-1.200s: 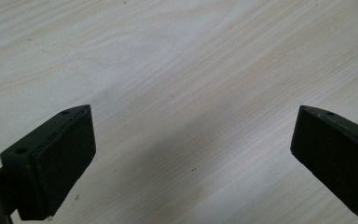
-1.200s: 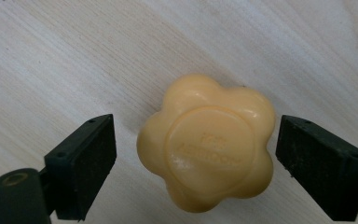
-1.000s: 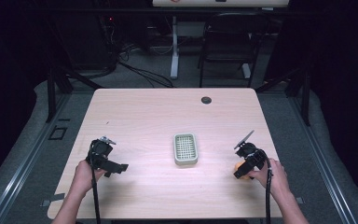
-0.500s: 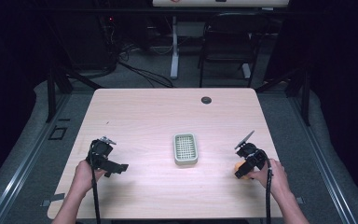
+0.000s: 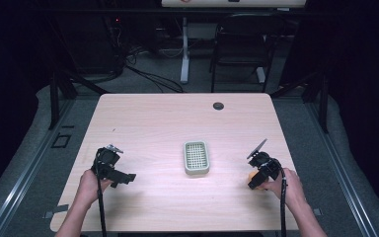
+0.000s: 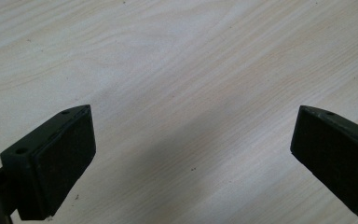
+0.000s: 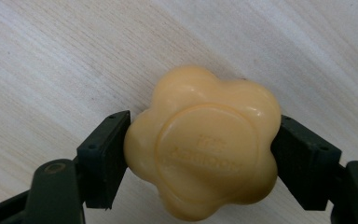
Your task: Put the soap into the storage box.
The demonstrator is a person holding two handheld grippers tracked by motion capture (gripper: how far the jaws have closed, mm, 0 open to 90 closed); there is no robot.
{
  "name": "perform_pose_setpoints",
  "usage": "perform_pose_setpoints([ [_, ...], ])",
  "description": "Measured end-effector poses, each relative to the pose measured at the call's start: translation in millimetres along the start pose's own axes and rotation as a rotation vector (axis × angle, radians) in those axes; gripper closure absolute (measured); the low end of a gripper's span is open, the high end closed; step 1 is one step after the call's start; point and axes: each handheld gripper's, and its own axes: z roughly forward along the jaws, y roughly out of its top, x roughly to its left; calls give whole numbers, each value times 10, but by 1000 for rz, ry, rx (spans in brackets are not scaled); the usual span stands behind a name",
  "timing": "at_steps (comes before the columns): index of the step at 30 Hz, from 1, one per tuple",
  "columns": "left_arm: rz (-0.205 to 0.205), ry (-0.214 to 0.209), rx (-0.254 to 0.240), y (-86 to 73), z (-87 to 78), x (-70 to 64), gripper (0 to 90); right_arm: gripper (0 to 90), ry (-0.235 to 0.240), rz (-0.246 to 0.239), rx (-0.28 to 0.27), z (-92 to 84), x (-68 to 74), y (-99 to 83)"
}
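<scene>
Right tool (image 7: 200,154) is clenched on a yellow, flower-shaped soap (image 7: 203,149): both black pads press against its sides, the jaws having just been closing in on it. In the high view that tool (image 5: 254,183) sits near the bench's (image 5: 177,123) right edge, tilted down at the wood, with the soap (image 5: 251,175) a small yellow spot beneath it (mostly hidden by the tool's body there). The soap lies against the pale wood grain, its embossed round face turned toward the camera; the lettering is too soft to read.

Left tool (image 5: 121,177) rests near the bench's left side in the person's left hand (image 5: 90,183), released, its jaws spread wide over bare wood with nothing between them, as the left gripper view confirms (image 6: 191,154).

Between the two tools, near the bench's middle, stands a small green soap dish (image 5: 196,157) with a gridded top, well apart from either. A dark round grommet (image 5: 218,105) sits near the far edge.
</scene>
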Motion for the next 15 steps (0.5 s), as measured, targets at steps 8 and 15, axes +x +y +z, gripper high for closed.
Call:
perform_pose_setpoints([
  [8, 5, 0, 5, 5, 5, -10, 0, 260, -15, -56, 138, -50, -37, 117],
  [15, 4, 1, 3, 3, 3, -3, 0, 264, 2, -18, 113, -21, -31, 124],
])
